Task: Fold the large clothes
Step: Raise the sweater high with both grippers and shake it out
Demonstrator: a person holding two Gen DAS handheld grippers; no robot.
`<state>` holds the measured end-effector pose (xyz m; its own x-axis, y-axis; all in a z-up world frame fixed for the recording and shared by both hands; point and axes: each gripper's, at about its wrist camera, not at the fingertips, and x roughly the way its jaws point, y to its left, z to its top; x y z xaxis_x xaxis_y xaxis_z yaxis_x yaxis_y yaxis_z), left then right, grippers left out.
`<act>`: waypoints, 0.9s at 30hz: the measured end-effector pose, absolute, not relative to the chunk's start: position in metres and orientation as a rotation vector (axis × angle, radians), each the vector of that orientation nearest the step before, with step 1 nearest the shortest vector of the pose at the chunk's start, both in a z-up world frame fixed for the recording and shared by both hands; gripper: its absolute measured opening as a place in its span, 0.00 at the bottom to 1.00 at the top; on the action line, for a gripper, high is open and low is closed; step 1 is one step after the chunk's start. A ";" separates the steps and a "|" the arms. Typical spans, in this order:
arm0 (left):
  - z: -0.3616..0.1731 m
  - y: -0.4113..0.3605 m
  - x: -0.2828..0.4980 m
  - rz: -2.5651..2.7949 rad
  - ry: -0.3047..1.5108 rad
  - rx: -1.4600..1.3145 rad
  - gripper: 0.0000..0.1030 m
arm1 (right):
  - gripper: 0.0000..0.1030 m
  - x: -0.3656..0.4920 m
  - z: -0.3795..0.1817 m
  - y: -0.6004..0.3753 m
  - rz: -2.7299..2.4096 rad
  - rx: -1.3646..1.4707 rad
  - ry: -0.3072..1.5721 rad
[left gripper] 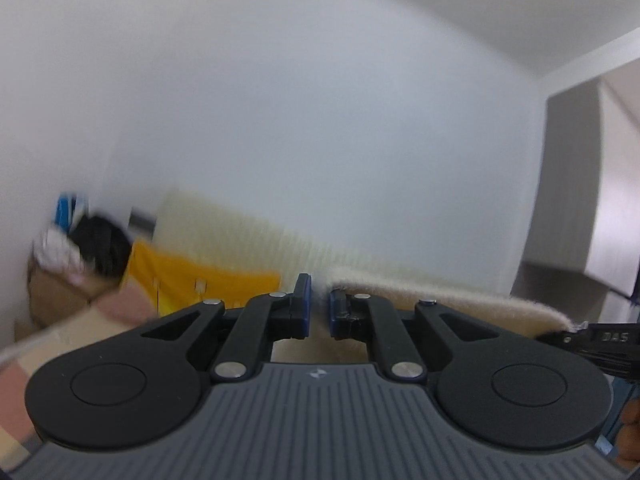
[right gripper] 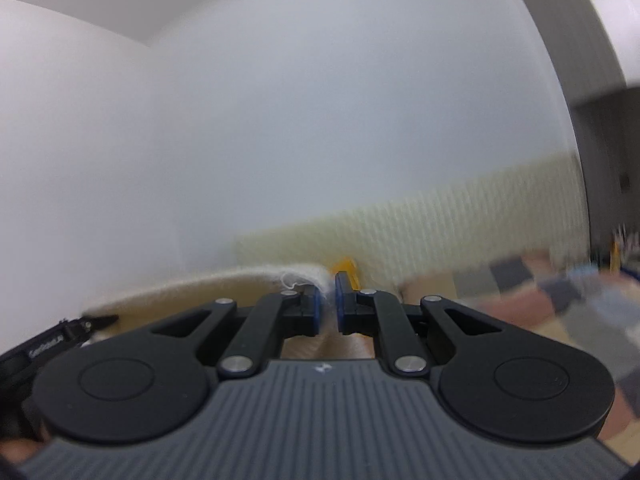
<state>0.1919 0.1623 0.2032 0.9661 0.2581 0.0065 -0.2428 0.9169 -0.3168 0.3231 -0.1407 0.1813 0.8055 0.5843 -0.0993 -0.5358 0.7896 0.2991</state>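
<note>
A cream fuzzy garment hangs stretched level between my two grippers, well above the bed. In the left wrist view my left gripper is shut on one end of its upper edge. The fabric runs right to the other gripper's black tip. In the right wrist view my right gripper is shut on the other end of the garment, with loose fibres showing at the blue pads. From there the edge runs left to the left gripper's tip. The rest of the garment hangs below, out of sight.
A patchwork bedspread lies below. A ribbed cream panel stands against the white wall. A yellow cloth lies on the bed, with a cardboard box of clothes at the far left. A grey doorway is on the right.
</note>
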 end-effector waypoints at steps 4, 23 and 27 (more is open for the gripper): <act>0.135 0.200 0.277 0.263 0.063 -0.381 0.10 | 0.10 0.427 0.127 -0.111 0.546 0.270 0.313; -0.194 0.393 0.681 0.263 0.418 -0.427 0.11 | 0.10 0.695 -0.140 -0.010 0.425 0.070 0.458; -0.242 0.410 0.712 0.251 0.497 -0.428 0.11 | 0.10 0.715 -0.185 -0.004 0.421 0.072 0.532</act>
